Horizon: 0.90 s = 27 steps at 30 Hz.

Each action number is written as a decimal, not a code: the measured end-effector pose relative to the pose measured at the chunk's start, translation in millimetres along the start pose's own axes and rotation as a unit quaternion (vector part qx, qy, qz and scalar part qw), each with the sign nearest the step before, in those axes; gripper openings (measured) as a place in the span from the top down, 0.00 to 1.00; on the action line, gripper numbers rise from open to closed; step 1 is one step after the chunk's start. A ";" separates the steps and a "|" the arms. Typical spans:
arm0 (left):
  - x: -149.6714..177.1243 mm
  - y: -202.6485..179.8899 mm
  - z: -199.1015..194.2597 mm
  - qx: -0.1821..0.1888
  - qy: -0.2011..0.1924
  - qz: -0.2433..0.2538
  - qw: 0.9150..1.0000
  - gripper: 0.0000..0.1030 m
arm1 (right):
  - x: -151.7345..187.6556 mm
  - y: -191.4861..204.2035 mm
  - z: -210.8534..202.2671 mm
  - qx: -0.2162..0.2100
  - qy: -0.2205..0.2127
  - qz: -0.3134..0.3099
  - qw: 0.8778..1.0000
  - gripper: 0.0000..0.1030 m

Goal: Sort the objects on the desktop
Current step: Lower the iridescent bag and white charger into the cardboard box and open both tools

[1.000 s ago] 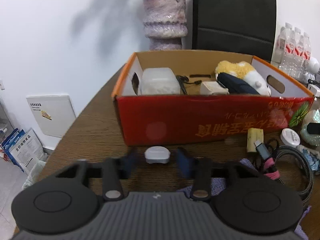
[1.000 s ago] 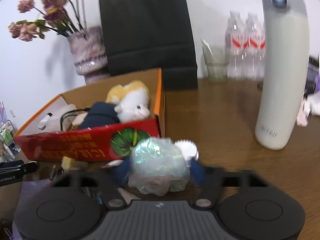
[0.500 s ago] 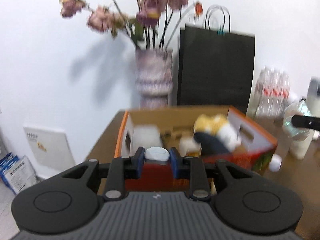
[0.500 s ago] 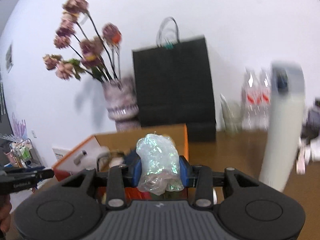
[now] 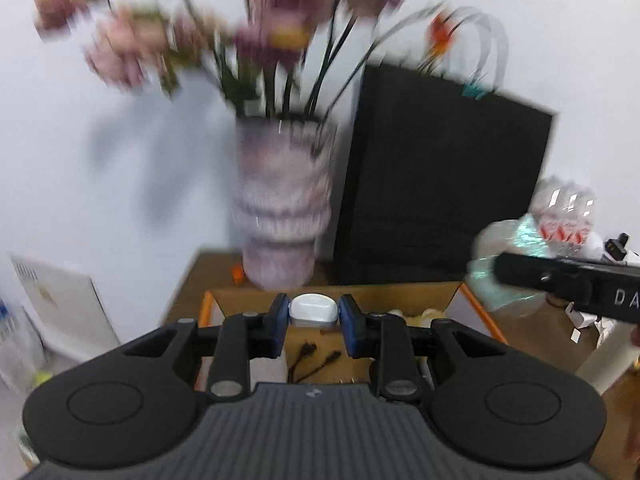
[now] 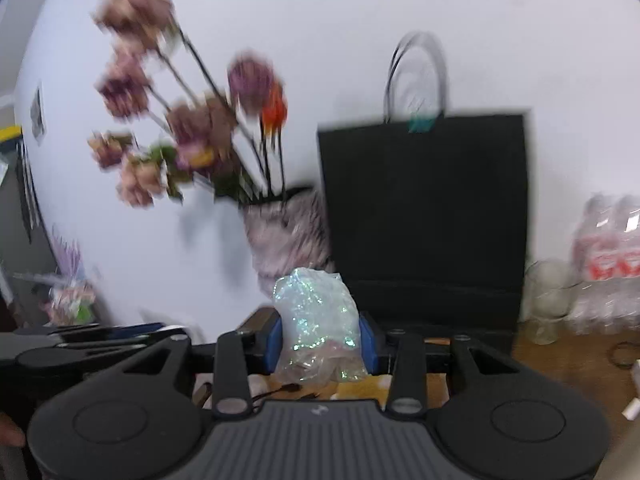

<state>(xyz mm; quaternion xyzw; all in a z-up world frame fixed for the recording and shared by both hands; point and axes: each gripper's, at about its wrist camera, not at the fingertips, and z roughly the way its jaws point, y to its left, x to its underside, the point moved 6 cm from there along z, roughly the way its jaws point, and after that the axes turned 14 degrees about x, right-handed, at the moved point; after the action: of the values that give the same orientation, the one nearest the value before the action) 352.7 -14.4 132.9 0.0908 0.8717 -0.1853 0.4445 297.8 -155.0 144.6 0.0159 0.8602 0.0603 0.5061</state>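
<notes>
— Looking at the biggest thing first: the cardboard box (image 5: 336, 300) has dropped to the lower middle of the left view, mostly hidden behind the tool. A second ago it filled the centre of that frame, red front wall and all. Now only its far rim and orange corners show.

— So both tools have gone up and forward?

— That is my reading. The vase (image 5: 284, 208) and the black paper bag (image 5: 440, 176) take up the middle of the left view now, both smeared by motion. The same bag (image 6: 424, 216) sits right of centre in the right view.

— And the loads?

— The left gripper (image 5: 313, 318) is clamped on the small white case (image 5: 313, 311), which a second ago lay on the table between spread fingers. The right gripper (image 6: 320, 346) is squeezing the shiny plastic wad (image 6: 318, 328), lifted clear of the table where it rested before. That wad also shows at the right edge of the left view (image 5: 508, 252).

— Meaning for the sorting?

— Both pieces look carried above the box, with cables (image 5: 314, 354) visible inside below the case. I judge the drop is near; each tool needs only to let go over a free spot.
</notes>
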 end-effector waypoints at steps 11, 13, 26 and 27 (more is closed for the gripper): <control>27.8 60.9 113.3 -0.050 0.096 -0.065 0.992 0.61 | 39.8 26.0 166.4 -0.012 0.201 0.044 0.979 0.47; 28.8 65.1 109.8 -0.058 0.089 -0.062 0.992 0.48 | 49.8 25.6 173.1 -0.022 0.215 0.058 0.975 0.39; 21.0 34.8 33.7 -0.057 0.085 -0.015 0.995 0.15 | 28.0 4.6 104.8 0.023 0.183 0.038 0.982 0.17; 26.0 31.2 24.5 -0.056 0.086 -0.010 0.995 0.13 | 31.3 3.6 95.4 0.025 0.187 0.033 0.982 0.16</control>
<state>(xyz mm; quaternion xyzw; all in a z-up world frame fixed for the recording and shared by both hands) 365.7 4.1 91.2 0.0728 0.9165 -0.1316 0.3707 365.7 -140.3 72.0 0.0457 0.9398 0.0575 0.3337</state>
